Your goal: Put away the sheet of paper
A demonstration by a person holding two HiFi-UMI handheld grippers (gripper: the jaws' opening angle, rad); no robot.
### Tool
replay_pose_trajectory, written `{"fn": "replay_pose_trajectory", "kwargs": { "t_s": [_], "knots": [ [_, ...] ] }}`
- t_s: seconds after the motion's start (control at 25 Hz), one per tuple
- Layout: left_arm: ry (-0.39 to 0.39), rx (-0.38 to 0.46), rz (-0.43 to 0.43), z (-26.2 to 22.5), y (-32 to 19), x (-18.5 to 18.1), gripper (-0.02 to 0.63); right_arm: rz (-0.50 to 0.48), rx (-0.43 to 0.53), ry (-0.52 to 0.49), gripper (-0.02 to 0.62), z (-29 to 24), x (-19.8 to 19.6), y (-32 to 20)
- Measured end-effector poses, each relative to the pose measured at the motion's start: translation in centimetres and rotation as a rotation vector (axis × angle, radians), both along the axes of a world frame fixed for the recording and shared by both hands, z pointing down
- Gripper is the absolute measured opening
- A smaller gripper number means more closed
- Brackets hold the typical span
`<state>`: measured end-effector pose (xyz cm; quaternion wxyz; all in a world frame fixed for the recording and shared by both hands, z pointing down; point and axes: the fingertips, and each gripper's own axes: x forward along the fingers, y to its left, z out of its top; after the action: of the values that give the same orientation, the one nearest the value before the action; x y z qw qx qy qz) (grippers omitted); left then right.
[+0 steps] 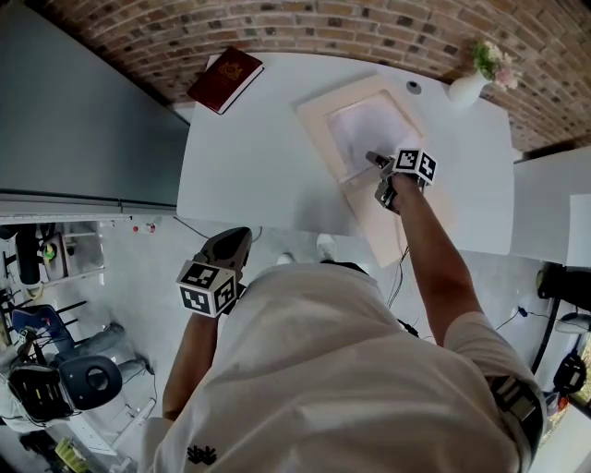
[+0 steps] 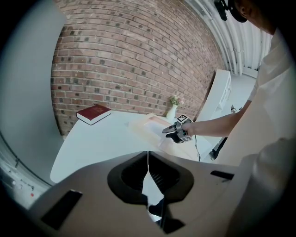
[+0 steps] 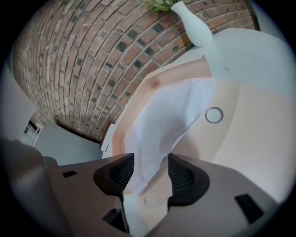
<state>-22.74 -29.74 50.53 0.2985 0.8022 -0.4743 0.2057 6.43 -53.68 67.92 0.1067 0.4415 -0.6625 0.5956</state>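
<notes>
Astride the sheet of paper (image 3: 171, 115), right gripper (image 3: 150, 172) gapes (left gripper (image 2: 148, 169) clenched).

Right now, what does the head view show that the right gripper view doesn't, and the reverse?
Only the head view: the left gripper, held off the table at the person's side, and the person's white shirt. Only the right gripper view: the right gripper with jaws apart, the near end of the sheet of paper between them, unpressed. Both: the sheet on the open beige folder, the white vase, the white table, the brick wall.
</notes>
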Motion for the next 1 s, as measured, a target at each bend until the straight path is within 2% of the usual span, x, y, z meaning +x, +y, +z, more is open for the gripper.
{"fn": "replay_pose_trajectory", "kwargs": {
  "t_s": [0.56, 0.72, 0.84, 1.0],
  "knots": [
    [0.025, 0.015, 0.040, -0.4, 1.2, -2.1, 0.025, -0.060, 0.089, 0.124, 0.229, -2.3, -0.2, 3.2],
    [0.035, 0.021, 0.067, -0.5, 1.8, -2.7, 0.025, -0.080, 0.117, 0.160, 0.159, -3.4, -0.6, 5.5],
    [0.040, 0.026, 0.087, -0.4, 2.4, -3.1, 0.025, -0.106, 0.144, 0.189, 0.061, -4.2, -1.2, 7.8],
    [0.044, 0.033, 0.117, -0.4, 3.4, -4.0, 0.025, -0.148, 0.168, 0.201, 0.034, -5.2, -2.8, 11.0]
  ]
}}
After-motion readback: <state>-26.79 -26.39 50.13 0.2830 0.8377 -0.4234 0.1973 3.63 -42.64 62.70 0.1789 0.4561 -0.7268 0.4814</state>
